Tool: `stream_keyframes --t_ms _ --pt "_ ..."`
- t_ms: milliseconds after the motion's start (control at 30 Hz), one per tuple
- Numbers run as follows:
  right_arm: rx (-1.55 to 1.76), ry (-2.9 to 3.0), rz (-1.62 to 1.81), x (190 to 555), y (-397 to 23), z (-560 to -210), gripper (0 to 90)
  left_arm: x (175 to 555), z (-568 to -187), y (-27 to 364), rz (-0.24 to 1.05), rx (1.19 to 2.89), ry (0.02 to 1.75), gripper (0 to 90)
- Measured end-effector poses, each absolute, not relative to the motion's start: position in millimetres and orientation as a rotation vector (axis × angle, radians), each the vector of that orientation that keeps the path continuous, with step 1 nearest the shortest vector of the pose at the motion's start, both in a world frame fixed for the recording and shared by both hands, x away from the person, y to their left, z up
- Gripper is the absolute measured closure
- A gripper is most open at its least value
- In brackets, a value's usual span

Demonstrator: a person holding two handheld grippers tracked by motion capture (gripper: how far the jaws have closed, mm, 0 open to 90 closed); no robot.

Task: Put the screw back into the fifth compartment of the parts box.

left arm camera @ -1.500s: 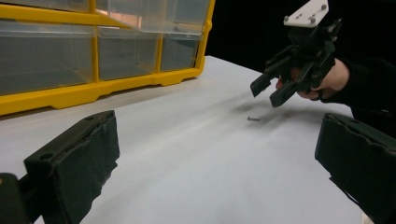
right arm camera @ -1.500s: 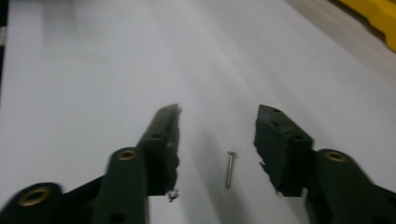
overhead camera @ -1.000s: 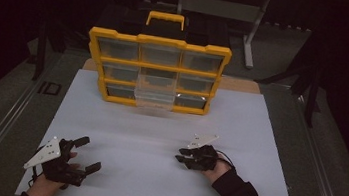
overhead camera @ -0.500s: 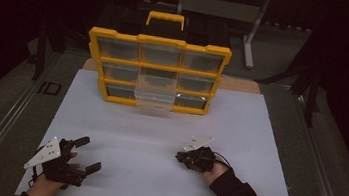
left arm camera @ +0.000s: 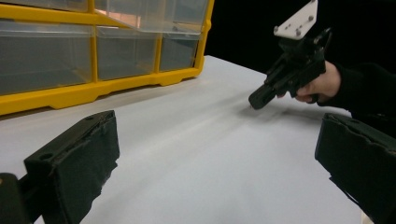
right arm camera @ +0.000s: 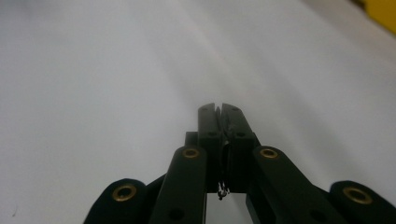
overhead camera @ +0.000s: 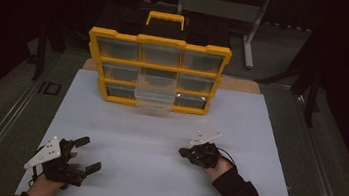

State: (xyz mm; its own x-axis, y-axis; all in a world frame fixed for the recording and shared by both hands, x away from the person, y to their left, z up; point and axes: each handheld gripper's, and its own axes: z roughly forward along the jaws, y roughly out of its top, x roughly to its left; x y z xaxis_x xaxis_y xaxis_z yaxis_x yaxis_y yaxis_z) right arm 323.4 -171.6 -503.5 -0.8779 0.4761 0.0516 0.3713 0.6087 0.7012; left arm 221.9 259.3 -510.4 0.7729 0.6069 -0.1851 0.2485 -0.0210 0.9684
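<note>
My right gripper rests low over the white tabletop at the right front, pointing left. It has just been closing, and its jaws now stand shut tip to tip. A tiny metallic bit shows far back between them; I cannot tell what it is. In the left gripper view the right gripper points down at the table, held by a hand in a dark sleeve. My left gripper sits at the left front, open wide with nothing between its pads.
A yellow organizer case with clear drawers stands upright at the back of the table. One clear drawer in the middle column is pulled out toward me. Dark floor and a metal stand lie beyond the table.
The right gripper's jaws have come together from partly open to shut. The left gripper has stayed where it was.
</note>
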Motion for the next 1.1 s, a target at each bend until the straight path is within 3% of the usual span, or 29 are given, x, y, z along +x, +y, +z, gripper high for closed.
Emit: stream_keyframes --t_ms 1100 --pt "0.635 2.52 1.262 354 -185 -392 87.7 222 -510 259 0.328 1.604 0.692 0.5"
